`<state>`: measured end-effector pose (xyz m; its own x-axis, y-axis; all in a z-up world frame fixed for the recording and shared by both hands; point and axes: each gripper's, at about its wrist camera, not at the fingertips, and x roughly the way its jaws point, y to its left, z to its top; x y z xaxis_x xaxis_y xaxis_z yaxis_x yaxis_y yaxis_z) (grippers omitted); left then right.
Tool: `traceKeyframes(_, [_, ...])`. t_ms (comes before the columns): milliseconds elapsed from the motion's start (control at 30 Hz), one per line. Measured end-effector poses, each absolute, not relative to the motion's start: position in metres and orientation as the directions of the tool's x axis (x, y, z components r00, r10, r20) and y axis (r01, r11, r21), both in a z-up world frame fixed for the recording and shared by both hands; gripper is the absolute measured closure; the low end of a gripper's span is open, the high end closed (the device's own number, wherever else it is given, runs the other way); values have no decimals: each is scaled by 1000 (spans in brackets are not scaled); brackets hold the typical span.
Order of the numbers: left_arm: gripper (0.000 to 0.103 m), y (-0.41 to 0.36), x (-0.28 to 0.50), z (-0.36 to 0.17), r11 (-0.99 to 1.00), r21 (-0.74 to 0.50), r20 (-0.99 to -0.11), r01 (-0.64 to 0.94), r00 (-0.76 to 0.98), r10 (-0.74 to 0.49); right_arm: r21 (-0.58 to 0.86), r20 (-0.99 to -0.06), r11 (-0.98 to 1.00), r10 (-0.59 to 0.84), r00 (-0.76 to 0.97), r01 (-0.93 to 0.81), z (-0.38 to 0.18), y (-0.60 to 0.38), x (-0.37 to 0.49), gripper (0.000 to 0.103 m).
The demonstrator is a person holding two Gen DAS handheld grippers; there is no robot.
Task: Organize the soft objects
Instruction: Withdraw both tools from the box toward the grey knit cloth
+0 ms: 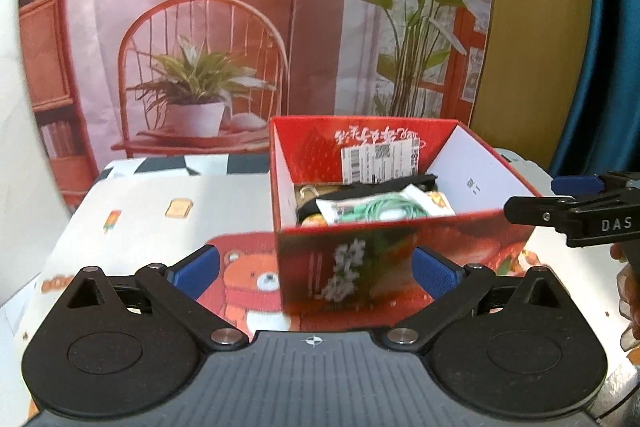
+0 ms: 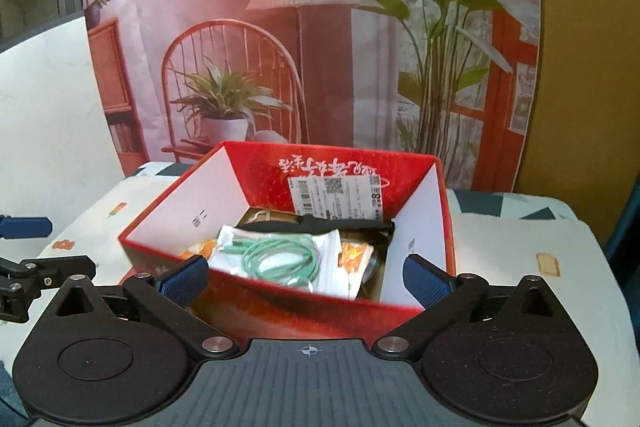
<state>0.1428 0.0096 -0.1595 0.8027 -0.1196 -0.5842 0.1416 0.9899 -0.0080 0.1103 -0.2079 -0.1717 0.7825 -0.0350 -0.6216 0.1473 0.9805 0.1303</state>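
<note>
White tablecloth [image 2: 520, 267] printed with toast and ice-lolly cartoons covers the table. Nearest the left wrist camera, the left gripper [image 1: 316, 267] has its 2 blue pads spread wide with nothing pinched; a corner of the red box [image 1: 344, 259] stands between them, and I cannot tell whether either pad touches it. Under that corner lies a red cloth with a bear print [image 1: 248, 283]. The right gripper [image 2: 306, 277] is likewise spread wide and empty, its pads flanking the box's near wall without pressing it. Inside the open box lies a clear bag of coiled green cable [image 2: 280, 255], on top of orange-printed packets [image 2: 354, 255] and a black strap [image 2: 312, 225], with a shipping label [image 2: 336, 199] on the far wall. Behind the table hangs a backdrop [image 2: 240, 47] printed with a chair, lamp and plants.
</note>
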Motion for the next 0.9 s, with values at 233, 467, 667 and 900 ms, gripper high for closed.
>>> traceKeyframes(233, [0, 12, 118, -178, 989, -34, -613, 145, 779, -135, 144, -606, 975, -50, 794, 171, -189, -196, 73, 0])
traceKeyframes(467, [0, 17, 94, -194, 987, -38, -625, 159, 767, -147, 159, -620, 965, -68, 782, 210, -215, -187, 33, 1])
traceKeyframes(667, [0, 15, 87, -202, 985, -85, -644, 152, 746, -171, 186, -656, 957, -49, 753, 224, -228, -183, 15, 1])
traceKeyframes(900, [0, 11, 85, -222, 978, -120, -713, 172, 671, -205, 185, -713, 961, -13, 701, 206, -241, -172, 5, 2])
